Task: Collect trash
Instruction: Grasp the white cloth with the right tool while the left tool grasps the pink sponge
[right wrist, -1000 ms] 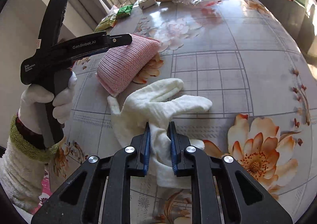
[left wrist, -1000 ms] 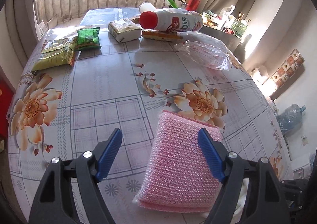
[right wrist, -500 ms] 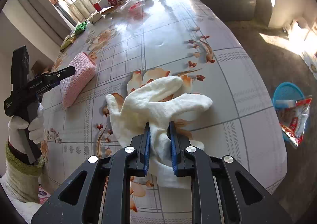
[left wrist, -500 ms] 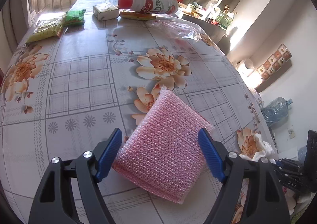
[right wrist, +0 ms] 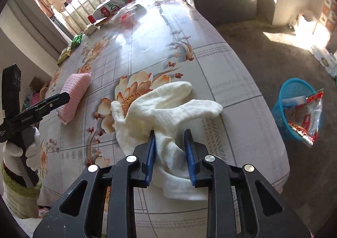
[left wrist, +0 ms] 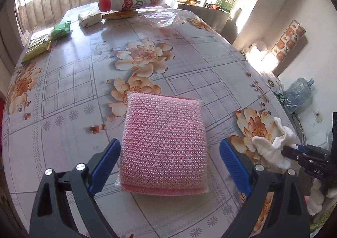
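A white glove (right wrist: 166,109) lies near the table's right edge, and my right gripper (right wrist: 170,152) stands around its cuff with the jaws a little apart. The glove also shows in the left wrist view (left wrist: 271,143), with the right gripper (left wrist: 294,150) at it. A pink knitted pad (left wrist: 163,143) lies flat on the flowered tablecloth (left wrist: 69,95). My left gripper (left wrist: 168,162) is open with its blue fingers on either side of the pad's near end, not touching it. The pad (right wrist: 74,96) and left gripper (right wrist: 63,98) show in the right wrist view.
A blue trash basket (right wrist: 294,109) holding a red wrapper stands on the floor to the right of the table. At the far end lie a white bottle (left wrist: 130,2), a clear plastic bag (left wrist: 162,17), a tissue pack (left wrist: 89,18) and green packets (left wrist: 62,29).
My right gripper's jaws have opened a little around the glove. It has carried the glove toward the table's right edge. My left gripper has shifted around the pink pad, staying open.
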The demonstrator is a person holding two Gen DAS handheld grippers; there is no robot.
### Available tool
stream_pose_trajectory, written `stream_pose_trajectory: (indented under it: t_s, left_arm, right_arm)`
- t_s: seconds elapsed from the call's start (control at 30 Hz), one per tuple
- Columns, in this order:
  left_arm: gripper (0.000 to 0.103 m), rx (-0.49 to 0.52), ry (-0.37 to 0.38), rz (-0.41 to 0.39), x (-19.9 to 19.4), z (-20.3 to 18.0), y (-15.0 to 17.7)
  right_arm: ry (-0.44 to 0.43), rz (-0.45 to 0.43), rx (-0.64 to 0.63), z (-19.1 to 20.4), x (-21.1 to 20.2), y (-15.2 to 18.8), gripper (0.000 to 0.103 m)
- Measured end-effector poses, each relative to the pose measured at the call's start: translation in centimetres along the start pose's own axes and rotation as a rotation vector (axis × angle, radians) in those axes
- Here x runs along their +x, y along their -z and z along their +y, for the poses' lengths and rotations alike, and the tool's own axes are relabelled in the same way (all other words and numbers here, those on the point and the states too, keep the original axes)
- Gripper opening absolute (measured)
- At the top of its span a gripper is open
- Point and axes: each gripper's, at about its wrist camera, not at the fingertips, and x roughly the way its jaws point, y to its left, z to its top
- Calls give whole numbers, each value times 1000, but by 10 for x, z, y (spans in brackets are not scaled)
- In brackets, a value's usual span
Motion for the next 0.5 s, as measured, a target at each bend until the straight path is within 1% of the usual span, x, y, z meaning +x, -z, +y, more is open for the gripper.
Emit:
stream_pose_trajectory:
  t_s: [0.1,0.2,0.27,0.3,0.33,0.5]
  left_arm:
    - [93,-2,-40,13,8,0,0]
    - [92,-2,-71,17,11,1,0]
    - [82,1,-94,23,11,2,-1]
    - [82,0,-105,26,11,3,-2]
    - [81,-2,-110,25,11,4,-2]
    - [80,-10,-121,9,2,3,-2]
  right_arm:
    - [4,-12,-6,-4,-4,3,27]
    - [-10,-17,-4,-7,-4,4,27]
    - [-19,-21,-2,-10,-6,5,24]
    - [-23,-23,-3,-11,-6,5,19]
    - [-32,-25,0,-15,-9,7,18]
    - [-73,-45,25,-21,-14,6,12]
